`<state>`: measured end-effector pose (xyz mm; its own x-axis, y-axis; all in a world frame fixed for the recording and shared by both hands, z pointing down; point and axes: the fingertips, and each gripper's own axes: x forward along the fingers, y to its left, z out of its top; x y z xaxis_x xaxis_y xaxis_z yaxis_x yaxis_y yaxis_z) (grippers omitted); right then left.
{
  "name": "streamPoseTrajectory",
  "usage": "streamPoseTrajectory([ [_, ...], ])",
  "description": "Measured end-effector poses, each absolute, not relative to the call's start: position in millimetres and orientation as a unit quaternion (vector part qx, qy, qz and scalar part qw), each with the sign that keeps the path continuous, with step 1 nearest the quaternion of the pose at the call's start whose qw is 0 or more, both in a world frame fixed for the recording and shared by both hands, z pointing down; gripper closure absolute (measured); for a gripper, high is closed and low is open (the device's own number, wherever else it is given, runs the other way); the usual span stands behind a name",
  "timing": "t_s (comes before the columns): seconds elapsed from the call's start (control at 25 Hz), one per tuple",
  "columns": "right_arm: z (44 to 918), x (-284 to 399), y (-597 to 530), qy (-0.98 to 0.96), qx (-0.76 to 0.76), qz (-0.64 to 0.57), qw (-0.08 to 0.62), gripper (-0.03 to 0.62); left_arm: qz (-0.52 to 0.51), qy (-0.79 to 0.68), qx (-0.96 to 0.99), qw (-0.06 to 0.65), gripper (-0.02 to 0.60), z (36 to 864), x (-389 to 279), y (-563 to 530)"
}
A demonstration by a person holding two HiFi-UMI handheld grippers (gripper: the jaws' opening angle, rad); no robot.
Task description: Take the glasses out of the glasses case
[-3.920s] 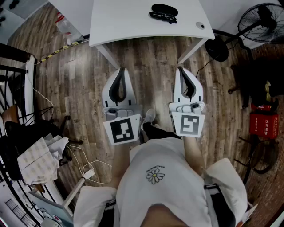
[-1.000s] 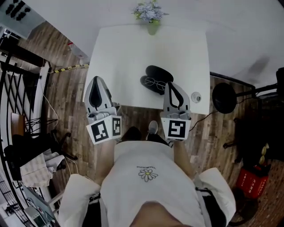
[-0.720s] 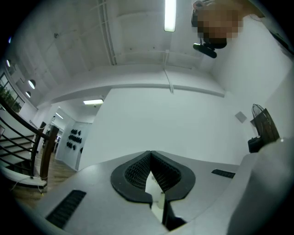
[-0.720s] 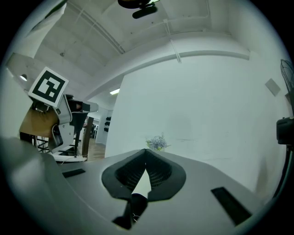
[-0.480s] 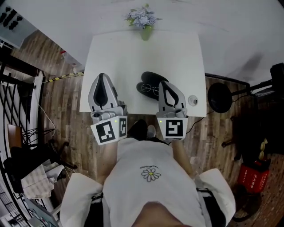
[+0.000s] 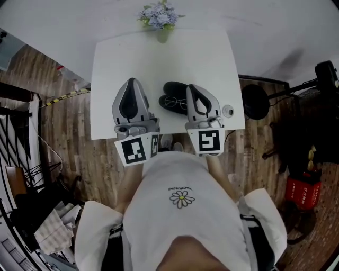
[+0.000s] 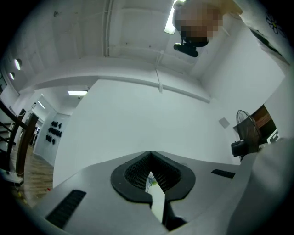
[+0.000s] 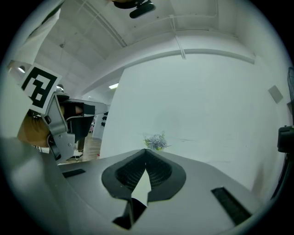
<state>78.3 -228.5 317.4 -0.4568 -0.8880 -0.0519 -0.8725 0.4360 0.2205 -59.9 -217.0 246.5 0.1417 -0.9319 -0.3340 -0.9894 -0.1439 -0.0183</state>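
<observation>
An open black glasses case (image 6: 170,88) lies on the white table (image 6: 122,53), and the glasses (image 6: 179,102) rest in its nearer half. My right gripper (image 6: 190,87) hovers just right of the case, shut and empty; in the right gripper view its jaws (image 8: 146,150) meet at the tip. My left gripper (image 6: 132,81) is over the table left of the case, also shut with nothing in it (image 7: 150,153). Neither gripper view shows the case. Whether the right gripper touches the case I cannot tell.
A small vase of flowers (image 6: 159,16) stands at the table's far edge and shows in the right gripper view (image 8: 156,141). A small round object (image 6: 228,110) sits near the table's right front corner. A round black base (image 6: 254,101) stands on the wooden floor to the right.
Both grippers have moved forward from the table's front edge to over the tabletop. The right one now sits beside the case. Both stay shut.
</observation>
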Motion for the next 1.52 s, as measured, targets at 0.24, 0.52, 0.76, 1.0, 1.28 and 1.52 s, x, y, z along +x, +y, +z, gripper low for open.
streamPoseTrajectory([
  [0.24, 321.9, 82.5, -232.0, -0.837, 0.534, -0.108, 0.050, 0.585, 0.100, 0.626, -0.763, 0.128, 0.566, 251.9, -49.4, -225.0],
  [0.52, 319.8, 75.4, -230.9, -0.831, 0.532, -0.145, 0.075, 0.585, 0.086, 0.613, -0.779, 0.101, 0.566, 267.5, -45.3, -235.3],
  [0.76, 342.5, 65.3, -234.2, -0.842, 0.504, -0.132, 0.142, 0.533, 0.088, 0.609, -0.783, 0.092, 0.566, 270.6, -50.9, -243.8],
  [1.0, 384.1, 58.8, -242.2, -0.850, 0.462, -0.086, 0.235, 0.473, 0.076, 0.611, -0.785, 0.065, 0.566, 287.2, -59.9, -250.7],
  [1.28, 438.2, 51.2, -246.6, -0.867, 0.370, -0.041, 0.330, 0.441, 0.064, 0.611, -0.788, 0.039, 0.566, 309.0, -66.9, -267.3],
  [1.52, 481.4, 42.4, -250.4, -0.868, 0.284, -0.021, 0.407, 0.390, 0.047, 0.618, -0.785, 0.022, 0.566, 328.2, -77.2, -274.2],
])
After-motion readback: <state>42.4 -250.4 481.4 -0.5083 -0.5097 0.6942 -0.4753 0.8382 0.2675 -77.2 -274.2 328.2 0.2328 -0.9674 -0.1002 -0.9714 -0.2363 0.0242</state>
